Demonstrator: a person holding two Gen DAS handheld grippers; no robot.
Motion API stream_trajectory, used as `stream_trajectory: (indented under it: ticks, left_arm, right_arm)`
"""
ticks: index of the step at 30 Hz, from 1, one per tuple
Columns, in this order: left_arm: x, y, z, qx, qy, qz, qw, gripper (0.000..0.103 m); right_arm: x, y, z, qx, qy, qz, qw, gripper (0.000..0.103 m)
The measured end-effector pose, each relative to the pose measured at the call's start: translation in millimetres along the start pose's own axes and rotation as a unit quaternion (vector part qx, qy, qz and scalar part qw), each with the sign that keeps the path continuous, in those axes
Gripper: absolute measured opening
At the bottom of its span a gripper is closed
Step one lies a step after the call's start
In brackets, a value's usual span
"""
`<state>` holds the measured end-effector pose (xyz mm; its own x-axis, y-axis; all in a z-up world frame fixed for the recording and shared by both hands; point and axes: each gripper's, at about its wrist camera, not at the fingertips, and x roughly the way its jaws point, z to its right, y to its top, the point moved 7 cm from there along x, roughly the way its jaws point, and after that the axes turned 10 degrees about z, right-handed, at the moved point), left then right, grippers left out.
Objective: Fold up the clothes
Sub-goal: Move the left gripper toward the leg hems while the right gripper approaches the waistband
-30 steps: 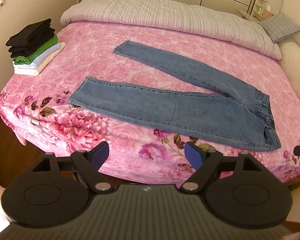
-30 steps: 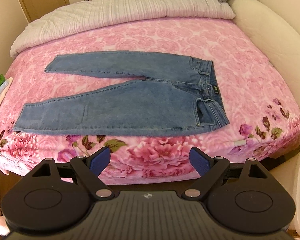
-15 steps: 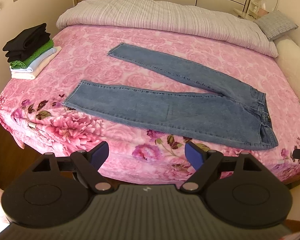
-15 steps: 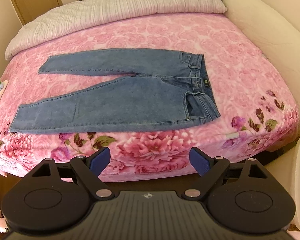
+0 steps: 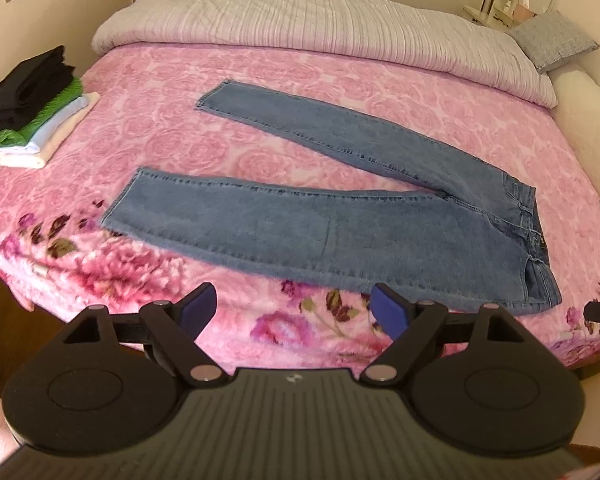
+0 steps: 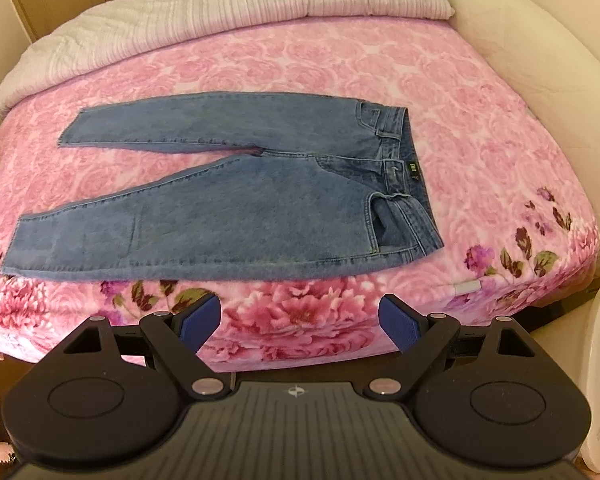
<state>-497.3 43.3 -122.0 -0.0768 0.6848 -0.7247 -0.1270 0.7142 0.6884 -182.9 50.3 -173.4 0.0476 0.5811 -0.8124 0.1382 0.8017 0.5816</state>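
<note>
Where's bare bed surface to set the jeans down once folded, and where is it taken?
Free: pink blanket between the jeans waistband and the cream bed edge; also the strip between jeans and the grey duvet. Taken: far left corner, where the folded stack sits; jeans fill the middle.

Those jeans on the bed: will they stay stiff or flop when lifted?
The jeans lie flat and limp on the blanket, so they would probably droop from any pinch. Denim looks thick, so likely heavyish and unlikely to slip.

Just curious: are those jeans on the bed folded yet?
Not yet. The jeans lie spread flat on the pink blanket, both legs apart.
</note>
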Motion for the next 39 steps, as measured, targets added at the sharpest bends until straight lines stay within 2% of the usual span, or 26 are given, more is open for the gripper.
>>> stream_trajectory:
  ticks: [4, 10, 20, 29, 34, 39]
  left_arm:
    - [37, 26, 10, 0.018, -0.021, -0.009, 0.9996, 0.082]
    - [93, 75, 30, 0.071, -0.065, -0.018, 0.9952, 0.082]
    - [183, 149, 57, 0.139, -0.14, -0.035, 0.9797, 0.082]
    - [229, 166, 82, 0.157, -0.174, -0.056, 0.9705, 0.082]
    - [247, 163, 100, 0.16, -0.173, -0.072, 0.969, 0.082]
    - [266, 163, 121, 0.153, -0.167, -0.075, 0.9712, 0.082]
  right_arm:
    - [23, 21, 0, 0.017, -0.019, -0.009, 1.0, 0.088]
    - [56, 57, -8, 0.055, -0.047, -0.02, 0.997, 0.088]
    - [106, 111, -39, 0.086, -0.093, -0.034, 0.991, 0.088]
    - [136, 135, -47, 0.071, -0.123, -0.048, 0.989, 0.088]
    - [151, 146, -39, 0.053, -0.127, -0.053, 0.989, 0.088]
    - [180, 155, -22, 0.04, -0.11, -0.066, 0.991, 0.088]
